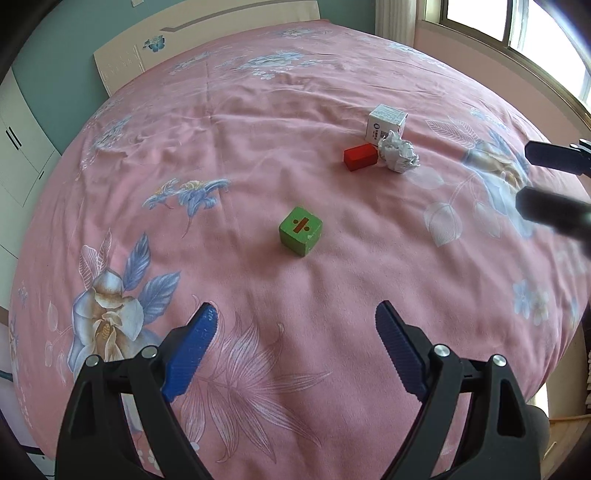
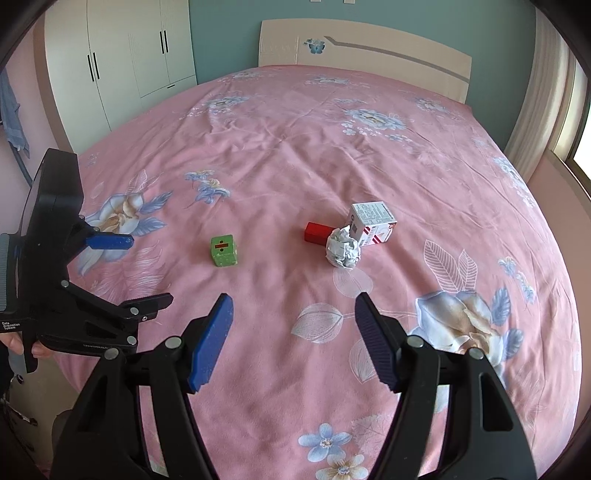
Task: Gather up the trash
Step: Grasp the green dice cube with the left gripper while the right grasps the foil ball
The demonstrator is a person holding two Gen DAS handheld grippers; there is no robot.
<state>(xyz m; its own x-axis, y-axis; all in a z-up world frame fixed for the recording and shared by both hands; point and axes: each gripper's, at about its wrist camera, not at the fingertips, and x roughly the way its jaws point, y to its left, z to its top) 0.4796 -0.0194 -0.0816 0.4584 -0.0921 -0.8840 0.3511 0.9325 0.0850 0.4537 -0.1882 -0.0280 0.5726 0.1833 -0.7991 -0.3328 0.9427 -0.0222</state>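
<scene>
Approaching is judged the step in hand: the crumpled paper ball lies on the bed, touching a small carton; the left gripper and right gripper are held open, empty. A descent over the ball is called for next.

Left wrist view: we look steeply down along the left gripper onto a pink floral bedspread, headboard upper left, window upper right.
Right wrist view: we look down along the right gripper, squarer to the headboard, wardrobe at left.
Nearness: both hang near the bed's foot end; the green block sits nearest the left view.
Shared ground: both show the green block, red block, crumpled paper ball and small white carton.
Cross-sight: the right view catches the left gripper at its left edge; the left view catches dark blurred fingers at its right edge.
</scene>
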